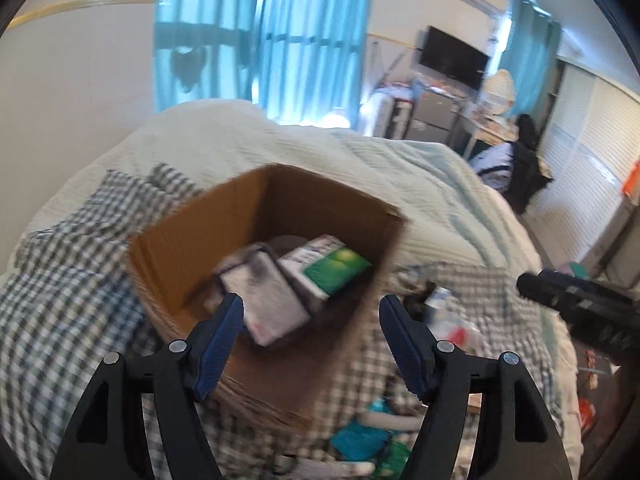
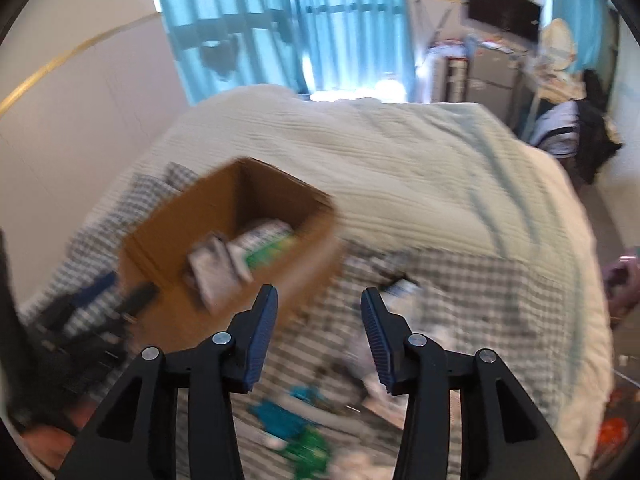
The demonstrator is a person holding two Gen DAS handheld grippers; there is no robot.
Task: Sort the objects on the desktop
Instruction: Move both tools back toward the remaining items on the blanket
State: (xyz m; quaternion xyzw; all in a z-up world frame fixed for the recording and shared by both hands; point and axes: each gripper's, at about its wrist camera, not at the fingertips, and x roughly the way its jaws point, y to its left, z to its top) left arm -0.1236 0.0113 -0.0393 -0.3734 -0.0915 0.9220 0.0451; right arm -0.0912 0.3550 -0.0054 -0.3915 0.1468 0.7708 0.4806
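Gaping cardboard box [image 1: 192,240] rim, jaws apart, empty.

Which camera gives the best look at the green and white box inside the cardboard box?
The left wrist view. There the green and white box lies near the centre, large and fairly sharp, inside the cardboard box. In the right wrist view it is smaller, streaked by motion blur and partly cut off by the cardboard wall.

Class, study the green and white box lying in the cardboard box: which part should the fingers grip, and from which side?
Probably from above: the cardboard box walls block any sideways approach. The green and white box lies tilted, broad face up, so pinch across its narrower width at the exposed green end, clear of the grey packet beside it.
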